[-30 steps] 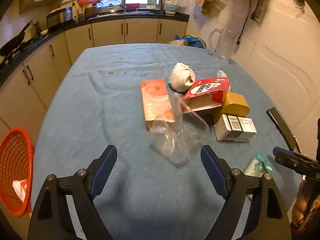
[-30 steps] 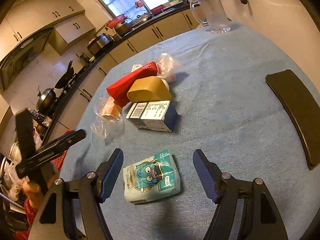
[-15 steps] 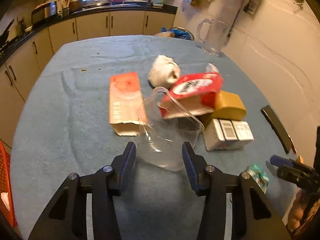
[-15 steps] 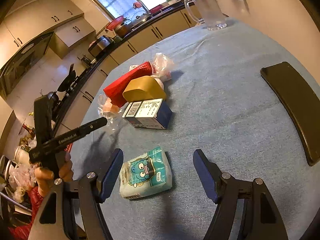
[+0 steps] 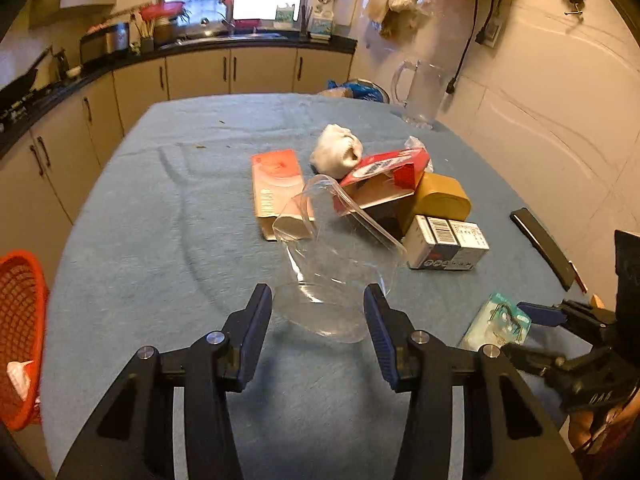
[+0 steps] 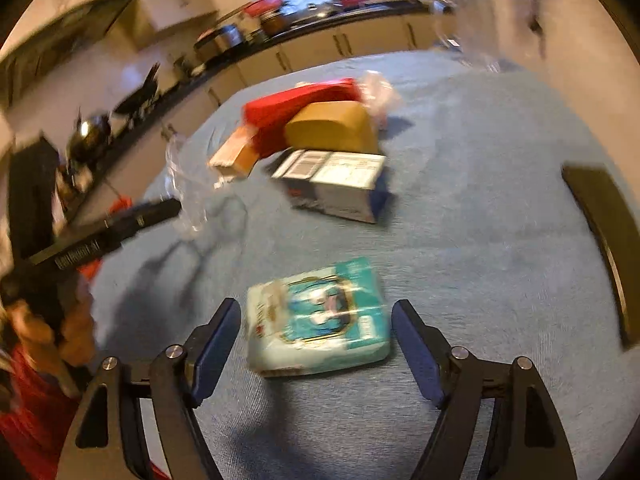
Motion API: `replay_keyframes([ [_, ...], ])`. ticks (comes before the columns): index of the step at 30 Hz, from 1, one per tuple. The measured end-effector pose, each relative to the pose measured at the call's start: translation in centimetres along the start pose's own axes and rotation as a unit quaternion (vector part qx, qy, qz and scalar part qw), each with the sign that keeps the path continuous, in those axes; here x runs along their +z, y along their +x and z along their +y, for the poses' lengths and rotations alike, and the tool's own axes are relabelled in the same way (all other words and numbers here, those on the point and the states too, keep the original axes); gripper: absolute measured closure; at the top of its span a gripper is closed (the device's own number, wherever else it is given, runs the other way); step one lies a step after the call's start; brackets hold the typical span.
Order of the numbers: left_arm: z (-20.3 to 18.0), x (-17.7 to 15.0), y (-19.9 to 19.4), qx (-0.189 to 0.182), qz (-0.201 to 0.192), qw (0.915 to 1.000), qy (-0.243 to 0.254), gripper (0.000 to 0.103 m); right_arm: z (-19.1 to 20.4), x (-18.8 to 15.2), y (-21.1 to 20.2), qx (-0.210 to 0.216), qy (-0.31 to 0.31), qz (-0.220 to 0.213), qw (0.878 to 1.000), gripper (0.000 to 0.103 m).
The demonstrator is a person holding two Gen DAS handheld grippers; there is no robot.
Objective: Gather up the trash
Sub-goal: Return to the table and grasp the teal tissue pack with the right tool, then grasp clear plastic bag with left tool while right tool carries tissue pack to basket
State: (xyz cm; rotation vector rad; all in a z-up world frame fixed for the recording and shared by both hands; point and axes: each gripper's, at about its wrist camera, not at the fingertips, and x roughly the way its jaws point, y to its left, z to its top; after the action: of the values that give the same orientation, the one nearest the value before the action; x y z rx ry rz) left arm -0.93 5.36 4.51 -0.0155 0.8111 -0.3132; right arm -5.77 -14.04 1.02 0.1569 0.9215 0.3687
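The left hand-held gripper (image 5: 318,322) is seen narrowed around the near end of a clear plastic cup (image 5: 332,264) lying on its side on the blue desk (image 5: 160,208). The pads stand at either side of the crushed base; whether they press the plastic cannot be told from the left wrist view (transparent wall, edges hard to read). The cup's mouth points away, toward the orange carton (image 5: 276,188) and the red box (image 5: 384,168).

The right hand-held gripper (image 6: 316,344) has its jaws wide, having just been opening further, straddling a teal tissue pack (image 6: 318,320) flat on the desk; the pads are apart from it on both sides, nothing held. The right view is blurred.

Handling, judged:
- Cup: very light, thin, slippery, already deformed. It would be expected to collapse and squirt out under a hard squeeze; a hold across the flattened base or on the rim would be preferred.
- Tissue pack: light, soft, squashy, glossy film. It should be taken across its short width at mid-length, so that it compresses and does not slide.

An orange basket (image 5: 20,336) beside the desk's left edge is taken to be the bin (1 white scrap is visible inside).
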Motion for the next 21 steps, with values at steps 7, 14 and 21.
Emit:
replay_keyframes([
  [7, 0.6, -0.9, -2.1, 0.009, -0.019, 0.9998, 0.0, 0.056, 3.2, -1.1, 0.7, -0.088, -0.096, 0.002, 0.991, 0.027],
  [14, 1.7, -1.5, -3.8, 0.009, -0.036, 0.9993, -0.009, 0.056, 3.3, -0.5, -0.7, -0.075, -0.09, -0.022, 0.993, 0.03],
  [21, 3.5, -1.9, -5.5, 0.015, -0.05, 0.9982, -0.028, 0.056, 5.1, 1.0, -1.3, -0.042, -0.079, -0.035, 0.995, 0.03],
])
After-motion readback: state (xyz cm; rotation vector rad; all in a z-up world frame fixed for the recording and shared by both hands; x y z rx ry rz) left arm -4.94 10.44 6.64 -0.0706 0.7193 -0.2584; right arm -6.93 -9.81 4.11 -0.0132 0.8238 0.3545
